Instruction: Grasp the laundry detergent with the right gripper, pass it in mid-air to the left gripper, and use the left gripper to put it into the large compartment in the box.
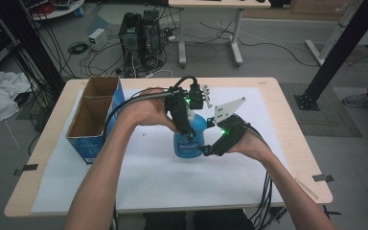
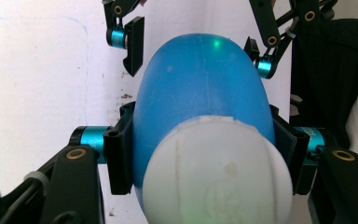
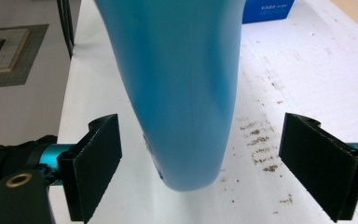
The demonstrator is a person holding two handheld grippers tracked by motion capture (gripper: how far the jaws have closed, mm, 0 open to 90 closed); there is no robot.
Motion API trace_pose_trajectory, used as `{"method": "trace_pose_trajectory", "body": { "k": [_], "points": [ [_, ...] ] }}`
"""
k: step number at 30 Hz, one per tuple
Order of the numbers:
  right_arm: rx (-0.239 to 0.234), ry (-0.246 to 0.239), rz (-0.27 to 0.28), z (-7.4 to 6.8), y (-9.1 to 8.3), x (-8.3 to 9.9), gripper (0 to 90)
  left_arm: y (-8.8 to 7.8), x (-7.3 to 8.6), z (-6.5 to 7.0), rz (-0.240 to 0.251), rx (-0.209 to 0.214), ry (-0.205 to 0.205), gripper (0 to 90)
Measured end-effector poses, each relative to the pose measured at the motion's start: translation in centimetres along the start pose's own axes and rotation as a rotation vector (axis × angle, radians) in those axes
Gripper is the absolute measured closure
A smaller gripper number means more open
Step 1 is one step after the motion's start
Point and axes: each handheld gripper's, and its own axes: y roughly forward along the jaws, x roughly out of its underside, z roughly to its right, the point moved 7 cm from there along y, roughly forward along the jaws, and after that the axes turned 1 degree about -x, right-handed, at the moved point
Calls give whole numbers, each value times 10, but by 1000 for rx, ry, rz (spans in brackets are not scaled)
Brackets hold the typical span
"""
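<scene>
Both pads clamp the blue bottle (image 2: 200, 93) in the left gripper view.

Light: dim room, soft and even from above, faint shadows on the table (image 1: 268, 143).
Glare: green lamp glow on the blue bottle (image 2: 200, 84).
Focus: the bottle's white cap (image 2: 214, 177) is blurred close up.
Sharpness: high view grainy.

We see the bottle (image 1: 190, 136) standing upright near the middle of the table (image 1: 278, 115), on the paper sheet (image 1: 163, 177). To its left, well apart, stands the open cardboard box (image 1: 93, 120). Behind the table, on the floor, sits a computer tower (image 1: 136, 38) among cables.
</scene>
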Motion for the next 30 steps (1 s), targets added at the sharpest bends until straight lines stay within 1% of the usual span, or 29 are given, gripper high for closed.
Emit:
{"method": "trace_pose_trajectory", "body": {
  "k": [1,2,3,5,6,7,8,9,10,11,12,13,14,15,16,17,18,19,20,21,22,23,24,25,26,27,28,29,30],
  "points": [
    [7,-7,0,1,-1,0,122,-1,0,0,0,-2,-1,382],
    [18,-21,10,2,-2,0,122,-2,1,-1,3,-4,-4,382],
    [26,10,-10,1,-5,2,122,-3,2,-3,1,-9,3,382],
    [32,7,-11,2,-5,2,122,-6,4,-3,1,-13,-24,382],
    [37,20,-16,2,-6,3,122,-8,5,-4,2,-18,-25,382],
    [38,11,-20,4,-7,5,122,-10,5,-6,10,-23,-33,382],
    [58,9,-38,5,-7,7,122,-12,6,-7,8,-24,-34,382],
    [74,-7,-50,7,-9,8,122,-14,6,-8,9,-27,-46,382],
    [74,-7,-50,7,-9,8,122,-16,7,-10,0,-28,-43,382],
    [87,-13,-30,9,-9,6,122,-20,8,-11,2,-28,-81,382],
    [83,12,-46,7,-12,8,122,-23,9,-13,3,-31,-89,382],
    [89,13,-47,7,-13,8,122,-26,10,-15,-3,-33,-101,382],
    [94,-1,-55,8,-15,9,122,-31,11,-18,-1,-38,-131,382],
    [113,4,-52,9,-17,9,122,-34,12,-19,-2,-43,-155,382],
    [119,-16,-66,10,-19,10,122,-39,12,-22,0,-51,-168,382],
    [125,-1,-72,9,-20,11,122,-44,13,-25,1,-59,-190,382],
    [147,-30,-59,14,-22,10,122,-49,15,-28,0,-69,-214,382],
    [147,-56,-77,15,-24,12,122,-53,15,-29,16,-80,-252,382],
    [153,-20,-89,12,-25,14,122,-60,18,-33,-10,-89,-250,382],
    [156,-16,-103,12,-26,16,122,-66,19,-36,-7,-100,-280,382],
    [161,7,-114,11,-29,17,122,-70,20,-37,-9,-108,-295,382],
    [168,-1,-122,12,-32,18,122,-74,21,-39,-1,-118,-324,383],
    [168,-1,-122,12,-32,18,122,-78,22,-41,1,-122,-341,383],
    [166,10,-126,11,-33,18,122,-84,25,-43,2,-130,-365,382],
    [157,-8,-131,12,-34,20,123,-91,28,-46,-13,-134,-366,383],
    [160,-18,-147,13,-37,21,122,-95,30,-48,-1,-143,-399,383],
    [168,-12,-158,13,-37,22,123,-99,32,-49,-8,-148,-407,383],
    [199,-14,-149,15,-39,21,123,-105,35,-51,-10,-156,-431,383],
    [199,-14,-149,15,-39,21,123,-109,38,-53,-10,-160,-444,383]
  ]
}}
